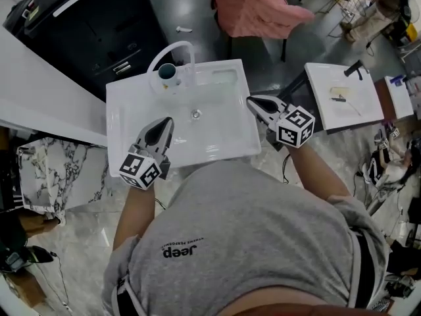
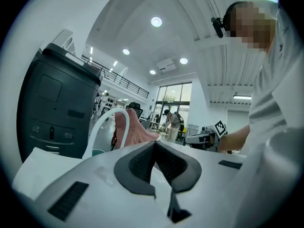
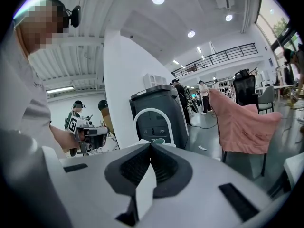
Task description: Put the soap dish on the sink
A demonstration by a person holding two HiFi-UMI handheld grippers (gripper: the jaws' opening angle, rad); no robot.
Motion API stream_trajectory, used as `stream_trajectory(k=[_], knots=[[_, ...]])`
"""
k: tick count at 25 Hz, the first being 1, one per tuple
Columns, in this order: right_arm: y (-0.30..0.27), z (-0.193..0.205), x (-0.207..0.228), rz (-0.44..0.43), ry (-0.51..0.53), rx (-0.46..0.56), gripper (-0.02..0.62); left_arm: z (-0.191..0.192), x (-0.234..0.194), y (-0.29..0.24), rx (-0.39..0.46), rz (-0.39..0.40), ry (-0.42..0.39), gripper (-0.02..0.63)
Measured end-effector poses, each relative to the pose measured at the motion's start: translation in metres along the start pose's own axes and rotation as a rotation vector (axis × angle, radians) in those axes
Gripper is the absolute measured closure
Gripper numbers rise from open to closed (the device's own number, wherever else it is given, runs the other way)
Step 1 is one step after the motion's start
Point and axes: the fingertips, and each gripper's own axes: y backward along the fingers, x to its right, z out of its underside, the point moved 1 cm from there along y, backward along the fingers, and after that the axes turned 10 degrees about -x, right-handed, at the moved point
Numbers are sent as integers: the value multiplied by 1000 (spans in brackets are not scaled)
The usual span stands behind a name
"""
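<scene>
— Why do both claws hover empty at mid-frame?

— Left claw (image 1: 164,123) and right claw (image 1: 254,102) are each pressed together on nothing. I judge the job done: the soap dish (image 1: 223,77) lies on the sink (image 1: 131,120) ledge, beside the faucet (image 1: 172,49).

— Certain?

— No, it is pale on white and its edges blur.

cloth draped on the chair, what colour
Pink; the cloth shows best in the right gripper view.
</scene>
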Motion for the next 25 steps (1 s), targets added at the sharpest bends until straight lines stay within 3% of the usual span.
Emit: stream_trajectory(k=[10, 25], knots=[[-5, 5, -12, -12, -4, 1, 543, 12, 4, -1, -23, 6, 35, 592], [1, 4, -6, 13, -4, 12, 543, 11, 5, -4, -27, 14, 24, 592]])
